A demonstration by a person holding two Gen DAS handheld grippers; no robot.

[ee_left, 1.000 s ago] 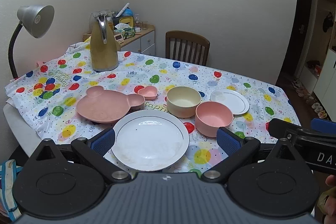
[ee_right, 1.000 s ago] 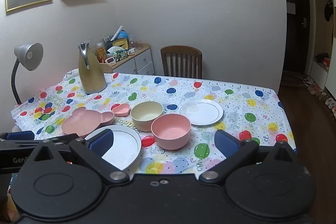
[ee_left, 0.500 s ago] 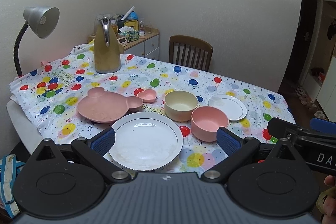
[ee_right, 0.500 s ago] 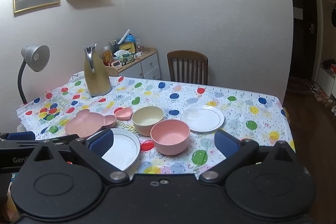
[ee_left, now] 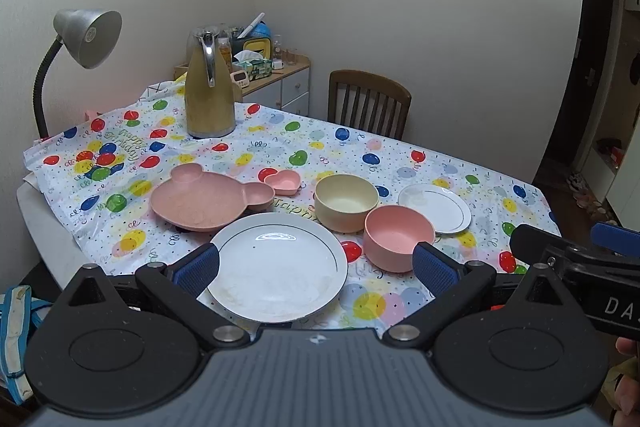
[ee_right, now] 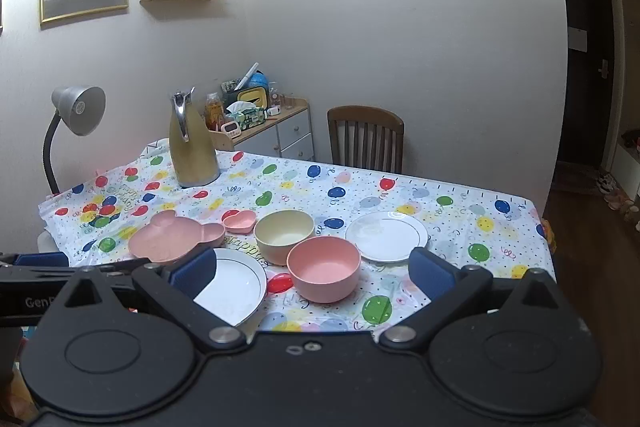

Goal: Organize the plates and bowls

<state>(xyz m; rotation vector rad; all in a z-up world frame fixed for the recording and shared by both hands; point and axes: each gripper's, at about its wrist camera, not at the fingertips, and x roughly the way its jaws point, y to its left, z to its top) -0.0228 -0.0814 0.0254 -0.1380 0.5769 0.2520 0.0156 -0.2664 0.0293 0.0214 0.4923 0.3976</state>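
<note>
Both tongs hang spread and empty short of the tabletop (ee_left: 500,179) – left tongs (ee_left: 316,263) lined up on the large white plate (ee_left: 276,267), right tongs (ee_right: 312,267) on the pink bowl (ee_right: 324,269) – probably choosing what to stack, nothing yet moved

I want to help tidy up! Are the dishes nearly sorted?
Nothing is stacked yet. Both grippers, left gripper and right gripper, are open and empty. The large white plate, small white plate, pink bowl and cream bowl remain separate.
</note>
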